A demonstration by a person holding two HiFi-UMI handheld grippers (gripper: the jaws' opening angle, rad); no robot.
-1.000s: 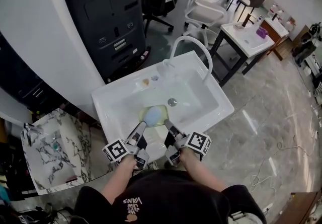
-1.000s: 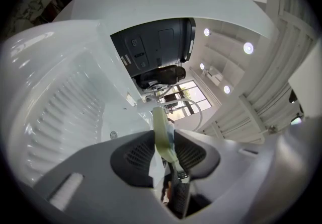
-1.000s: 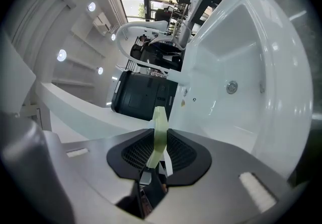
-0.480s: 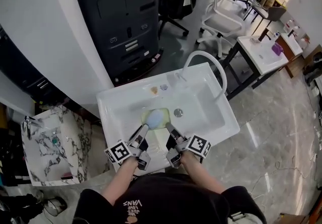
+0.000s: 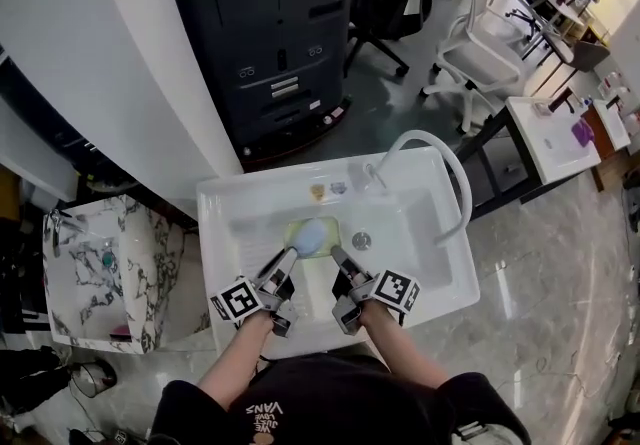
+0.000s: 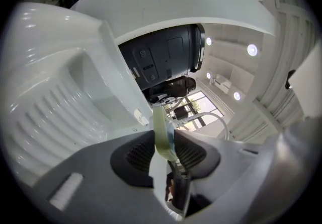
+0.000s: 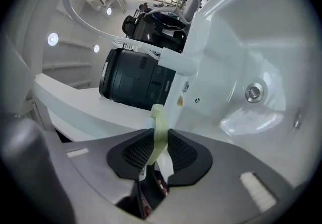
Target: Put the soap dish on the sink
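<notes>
A pale green soap dish with a bluish soap in it hangs over the basin of the white sink, just left of the drain. My left gripper is shut on its left edge and my right gripper on its right edge. In the left gripper view the dish's rim stands edge-on, pinched between the black pads of the gripper. The right gripper view shows the rim clamped the same way in that gripper, with the sink and its drain beyond.
A white arched faucet hose rises at the sink's back right corner. Two small items lie on the back ledge. A marble basin stands to the left, a dark cabinet behind, office chairs and another white sink to the right.
Both grippers have carried the soap dish farther from the person and lower into the basin; it was in front of the drain and is now level with it.
</notes>
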